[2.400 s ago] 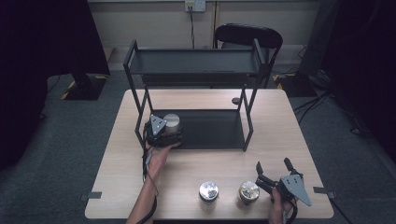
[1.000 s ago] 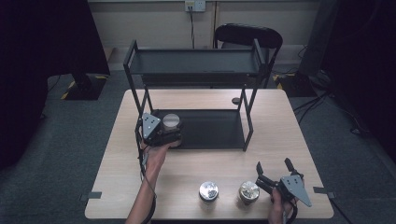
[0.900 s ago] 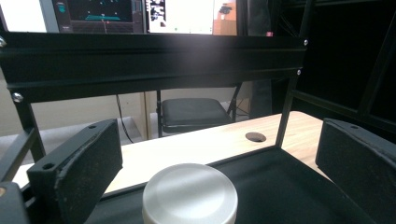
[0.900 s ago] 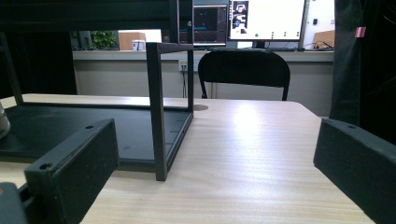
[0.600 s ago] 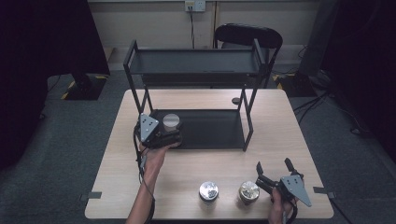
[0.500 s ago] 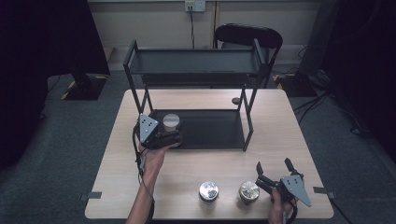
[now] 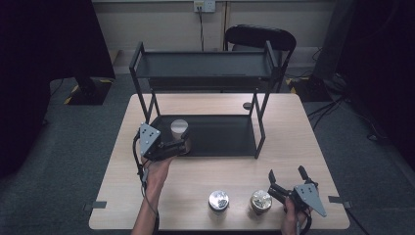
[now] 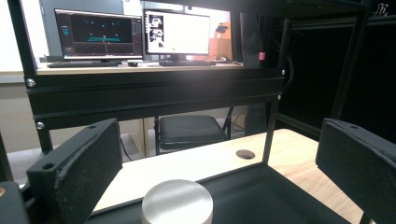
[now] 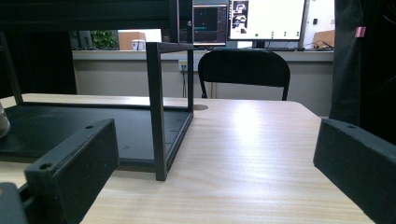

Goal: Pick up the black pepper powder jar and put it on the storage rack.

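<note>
Showing the left gripper (image 7: 182,145) at the near-left corner of the rack's lower shelf (image 7: 220,134), jaws spread wide and clamped on nothing. The silver-lidded jar (image 8: 177,203) stands upright on that shelf, between the jaws and just ahead, its axis vertical. The right gripper (image 7: 286,180), likewise spread, is held well apart at the near-right of the bench (image 7: 303,132), beside two more jars (image 7: 218,200).

Left tool (image 7: 183,143) was drawn back a bit toward the worktop's left front edge, off the silver-lidded jar (image 7: 179,129) on the rack's lower shelf (image 7: 220,134); jaws were parted, jar left standing between them, untouched.
</note>
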Motion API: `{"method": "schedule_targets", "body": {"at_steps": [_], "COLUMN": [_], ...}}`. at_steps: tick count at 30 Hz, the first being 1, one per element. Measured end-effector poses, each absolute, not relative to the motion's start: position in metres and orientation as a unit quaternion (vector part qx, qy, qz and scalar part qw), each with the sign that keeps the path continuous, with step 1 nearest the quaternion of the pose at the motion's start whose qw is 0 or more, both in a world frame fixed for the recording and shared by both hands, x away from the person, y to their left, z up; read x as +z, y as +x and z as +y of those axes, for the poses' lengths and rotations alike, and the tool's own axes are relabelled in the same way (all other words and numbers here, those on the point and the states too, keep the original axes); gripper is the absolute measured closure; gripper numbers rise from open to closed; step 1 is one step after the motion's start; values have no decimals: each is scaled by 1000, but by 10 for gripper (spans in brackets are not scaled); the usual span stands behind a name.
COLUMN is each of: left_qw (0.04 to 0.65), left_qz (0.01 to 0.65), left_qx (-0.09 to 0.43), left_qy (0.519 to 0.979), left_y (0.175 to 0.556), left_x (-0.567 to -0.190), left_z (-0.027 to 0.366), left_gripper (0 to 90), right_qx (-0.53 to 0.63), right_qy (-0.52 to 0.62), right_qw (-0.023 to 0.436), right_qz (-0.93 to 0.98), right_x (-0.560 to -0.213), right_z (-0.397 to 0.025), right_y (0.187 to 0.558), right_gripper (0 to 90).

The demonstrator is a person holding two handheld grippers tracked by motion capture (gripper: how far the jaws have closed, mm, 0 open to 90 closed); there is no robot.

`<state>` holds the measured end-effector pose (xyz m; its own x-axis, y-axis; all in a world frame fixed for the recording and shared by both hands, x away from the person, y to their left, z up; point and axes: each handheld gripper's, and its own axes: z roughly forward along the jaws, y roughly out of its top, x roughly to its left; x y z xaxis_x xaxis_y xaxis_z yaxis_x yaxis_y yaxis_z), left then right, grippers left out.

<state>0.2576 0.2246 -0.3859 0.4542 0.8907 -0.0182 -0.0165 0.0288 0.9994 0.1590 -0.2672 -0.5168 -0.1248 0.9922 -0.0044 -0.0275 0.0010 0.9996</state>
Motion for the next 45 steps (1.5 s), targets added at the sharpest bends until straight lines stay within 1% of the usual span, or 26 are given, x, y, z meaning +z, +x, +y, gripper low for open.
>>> {"method": "schedule_targets", "body": {"at_steps": [5,18,23,30,39,45], "left_qw": [606,615,620,612,619,625], "left_qz": [366,366,360,357,375,377], "left_qx": [378,387,380,388,383,386], "left_qy": [596,582,584,589,573,564], "left_y": [251,228,223,210,194,187], "left_x": [-391,-406,-410,-420,-438,-446], "left_z": [226,236,240,243,257,262], "left_gripper": [0,0,0,0,0,0], "right_qx": [537,536,535,535,534,534], "right_qy": [460,460,460,460,461,461], "right_qw": [475,476,476,477,477,478], "right_qz": [524,525,525,525,524,523], "right_x": [-517,-517,-517,-517,-517,-517], "right_z": [-267,-267,-267,-267,-266,-266], "right_y": [159,159,159,159,159,159], "right_gripper": [0,0,0,0,0,0]}}
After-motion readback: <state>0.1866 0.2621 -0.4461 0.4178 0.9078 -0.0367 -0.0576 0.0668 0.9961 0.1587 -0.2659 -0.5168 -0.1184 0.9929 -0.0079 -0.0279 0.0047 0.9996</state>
